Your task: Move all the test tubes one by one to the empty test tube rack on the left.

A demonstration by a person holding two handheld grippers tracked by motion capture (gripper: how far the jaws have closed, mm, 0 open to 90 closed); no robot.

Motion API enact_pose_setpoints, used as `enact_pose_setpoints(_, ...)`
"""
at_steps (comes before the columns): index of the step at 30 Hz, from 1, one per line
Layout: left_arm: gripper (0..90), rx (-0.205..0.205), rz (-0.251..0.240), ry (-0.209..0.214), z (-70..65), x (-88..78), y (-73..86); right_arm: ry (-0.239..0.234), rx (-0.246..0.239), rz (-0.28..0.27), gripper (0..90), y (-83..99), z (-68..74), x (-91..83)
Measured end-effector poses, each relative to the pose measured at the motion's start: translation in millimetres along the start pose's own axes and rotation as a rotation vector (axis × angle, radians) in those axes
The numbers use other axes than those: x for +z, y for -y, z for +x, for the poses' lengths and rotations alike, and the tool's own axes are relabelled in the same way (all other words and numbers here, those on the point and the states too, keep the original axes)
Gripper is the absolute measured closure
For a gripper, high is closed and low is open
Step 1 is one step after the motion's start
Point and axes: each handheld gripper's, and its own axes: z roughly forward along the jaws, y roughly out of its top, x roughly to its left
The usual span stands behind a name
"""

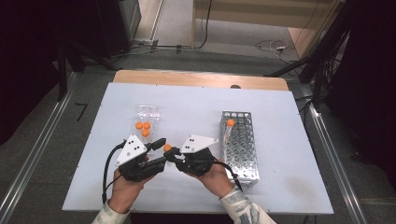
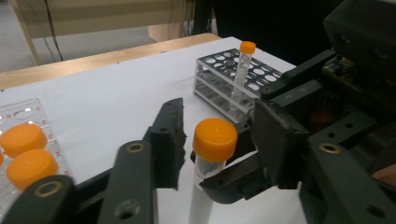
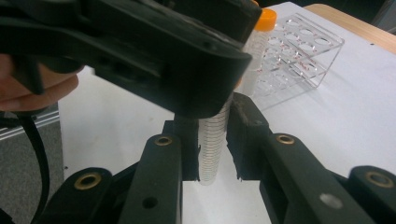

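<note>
The right claw is clamping the orange-capped tube low on its light, slippery, rigid plastic body above the worktop, while the left claw is standing slightly open around the cap, gripping nothing, between clear tray and metal rack.

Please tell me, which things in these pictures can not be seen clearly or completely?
- Held tube: in the right gripper view the left gripper covers its upper part and cap.
- Its lower end: the bottom edge of the left gripper view cuts it off.
- Graduation marks on it: too fine to read.
- Clear rack: the left edge of the left gripper view cuts it off.
- Metal rack: the hole holding its tube is too small to tell in the high view.
</note>
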Motion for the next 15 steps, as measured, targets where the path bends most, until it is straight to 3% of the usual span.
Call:
enact_pose_setpoints(9, 67.8, 0.008, 0.005, -0.005, 0.6, 1.0, 1.8, -0.008, 0.010, -0.006, 72.5, -2.5, -0.8, -1.8)
enact_pose_setpoints(15, 69.8, 0.015, 0.005, -0.009, -0.2, 0.3, 1.3, -0.012, 0.015, -0.006, 72.2, -2.3, -1.3, -2.0)
